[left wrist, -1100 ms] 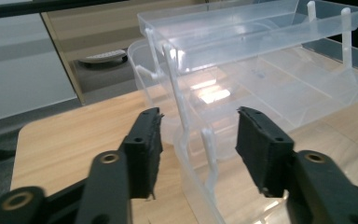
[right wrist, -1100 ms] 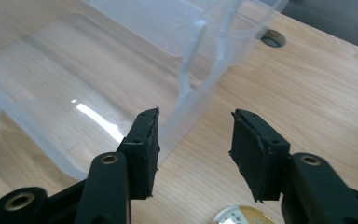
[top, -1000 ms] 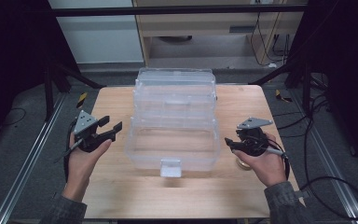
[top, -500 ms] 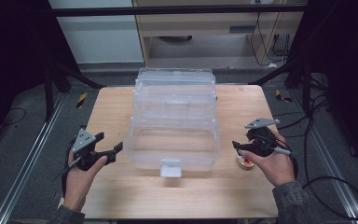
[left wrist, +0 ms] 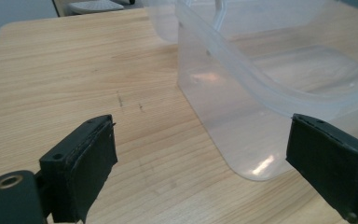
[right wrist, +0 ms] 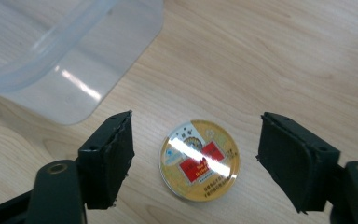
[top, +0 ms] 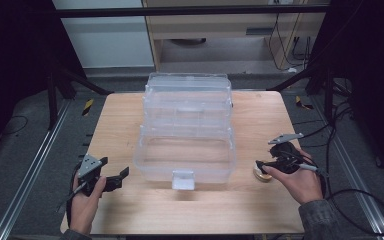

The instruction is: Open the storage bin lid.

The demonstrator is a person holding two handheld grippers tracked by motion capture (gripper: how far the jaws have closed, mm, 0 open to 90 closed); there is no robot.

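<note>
A clear plastic tiered storage box (top: 205, 172) stands open in the middle of the wooden table (top: 120, 115). My left gripper (top: 120, 176) hangs low at the box's front left corner. Its jaws (left wrist: 200, 140) have just been opening and stand wide, framing the box's rounded corner (left wrist: 233, 121) without touching it. A round gold tin with a red label (right wrist: 199, 160) lies flat on the table right of the box (right wrist: 65, 70). My right gripper (right wrist: 196, 135) hovers over the tin (top: 261, 175). Its jaws have just been closing a little, and the tin lies between them with gaps on both sides.
The box's upper trays step back toward the far edge (top: 187, 85). Bare wood lies left of the box (left wrist: 74, 70) and along the near edge (top: 190, 210). Cables (top: 360, 200) trail off the right side, and dark frame rails flank the table.
Both hands have come down and toward the near edge, the left one farther. Both pairs of jaws stand wider than a second ago. The gold tin now shows under the right gripper.
</note>
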